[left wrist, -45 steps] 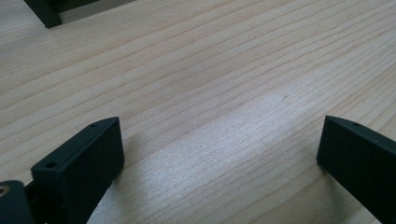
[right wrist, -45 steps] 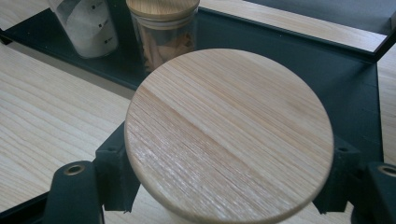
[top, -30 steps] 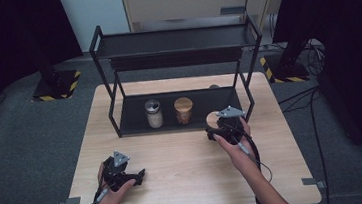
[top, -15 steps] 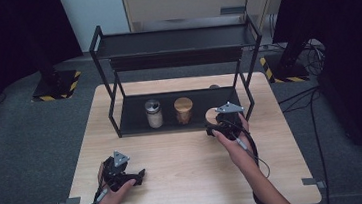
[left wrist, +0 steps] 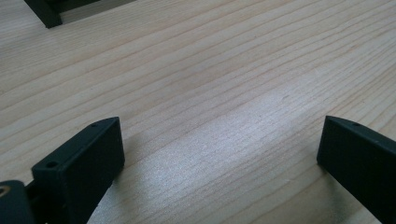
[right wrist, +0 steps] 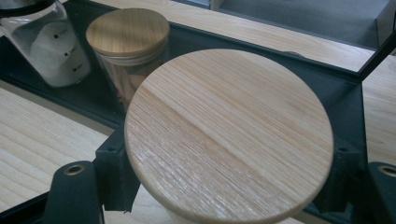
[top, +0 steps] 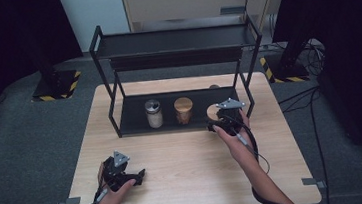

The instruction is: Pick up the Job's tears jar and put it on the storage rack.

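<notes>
Gripping a wooden-lidded jar (right wrist: 229, 135) at the rack's (top: 119, 108) front edge, the right tongs (top: 219, 119) pinch its sides, apparently to shelve it just beyond, beside two jars (top: 184, 109). The left tongs (top: 126, 176) rest spread on the worktop (left wrist: 210, 84), idle.

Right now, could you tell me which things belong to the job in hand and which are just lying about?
In the job:
- right gripper, shut on the wooden-lidded jar
- black rack, bottom shelf

Lying about:
- left gripper, open over the table
- metal-lidded jar
- bamboo-lidded jar
</notes>
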Demonstrator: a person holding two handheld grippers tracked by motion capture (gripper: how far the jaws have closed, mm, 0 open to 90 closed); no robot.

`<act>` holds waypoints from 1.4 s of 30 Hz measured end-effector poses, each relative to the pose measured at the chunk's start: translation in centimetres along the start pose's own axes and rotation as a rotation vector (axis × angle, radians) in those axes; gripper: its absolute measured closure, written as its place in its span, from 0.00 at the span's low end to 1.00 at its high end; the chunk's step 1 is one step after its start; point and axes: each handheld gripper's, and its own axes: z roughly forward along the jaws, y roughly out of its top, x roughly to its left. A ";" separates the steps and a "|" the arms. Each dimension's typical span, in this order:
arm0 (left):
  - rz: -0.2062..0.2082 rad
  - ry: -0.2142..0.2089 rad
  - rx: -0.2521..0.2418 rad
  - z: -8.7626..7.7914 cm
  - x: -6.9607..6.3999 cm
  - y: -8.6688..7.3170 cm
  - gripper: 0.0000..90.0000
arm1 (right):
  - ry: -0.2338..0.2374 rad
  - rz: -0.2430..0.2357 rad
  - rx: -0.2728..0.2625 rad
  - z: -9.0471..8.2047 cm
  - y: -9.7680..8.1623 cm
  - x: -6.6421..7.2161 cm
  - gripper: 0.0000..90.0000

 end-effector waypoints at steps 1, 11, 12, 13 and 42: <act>0.000 0.000 0.000 0.0 0.0 0.0 0.00 | 0.000 0.000 0.000 0.0 0.0 0.0 0.29; 0.000 0.001 0.000 0.0 0.0 0.0 0.00 | -0.005 0.014 0.001 0.7 0.7 -0.2 0.29; 0.000 0.001 0.000 0.0 0.0 0.0 0.00 | -0.007 0.013 0.002 0.8 0.9 -0.2 0.29; 0.000 0.001 0.000 0.0 0.0 0.0 0.00 | -0.007 0.012 0.001 0.9 0.9 -0.2 0.29; 0.000 0.001 0.000 0.0 0.0 0.0 0.00 | -0.037 0.032 0.022 3.3 2.2 -0.8 0.29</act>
